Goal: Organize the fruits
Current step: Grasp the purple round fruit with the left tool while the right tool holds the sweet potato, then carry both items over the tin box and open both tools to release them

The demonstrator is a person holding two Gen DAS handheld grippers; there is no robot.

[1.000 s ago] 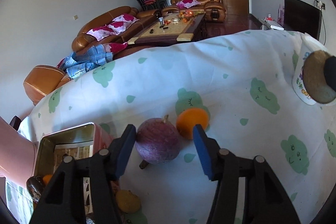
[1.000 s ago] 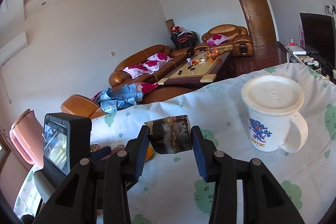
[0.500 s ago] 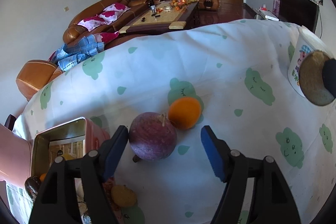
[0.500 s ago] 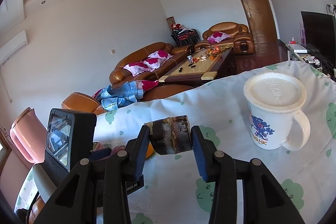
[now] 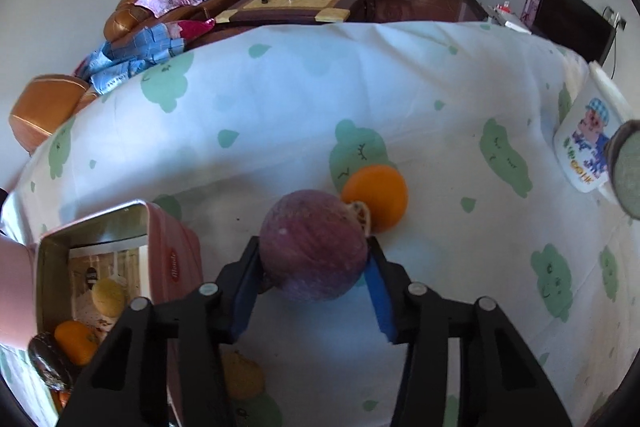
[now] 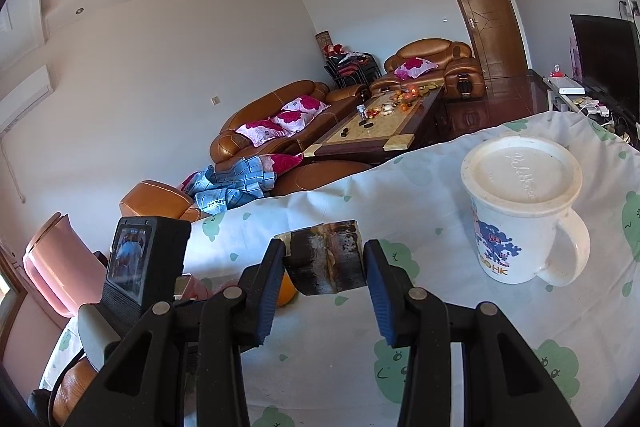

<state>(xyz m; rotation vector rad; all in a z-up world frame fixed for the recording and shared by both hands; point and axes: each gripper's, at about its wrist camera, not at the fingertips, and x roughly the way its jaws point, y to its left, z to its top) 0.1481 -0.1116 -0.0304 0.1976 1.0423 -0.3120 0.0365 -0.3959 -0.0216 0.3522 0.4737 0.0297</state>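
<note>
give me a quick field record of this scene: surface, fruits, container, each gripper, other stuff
surface: table under a white cloth with green prints
left gripper: jaws closing, purple fruit between the pads
right gripper: shut on a dark block
loose fruit: orange just behind the purple fruit; yellowish fruit near the tin
container: pink tin, open, with an orange and a yellowish fruit inside
other: lidded white mug on the cloth

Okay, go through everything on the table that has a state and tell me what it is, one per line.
Purple fruit: between the closing left gripper pads.
Dark block: clamped in right gripper.
Pink tin: open, fruit inside.
Mug: upright, lidded.
Orange: loose on cloth.
</note>
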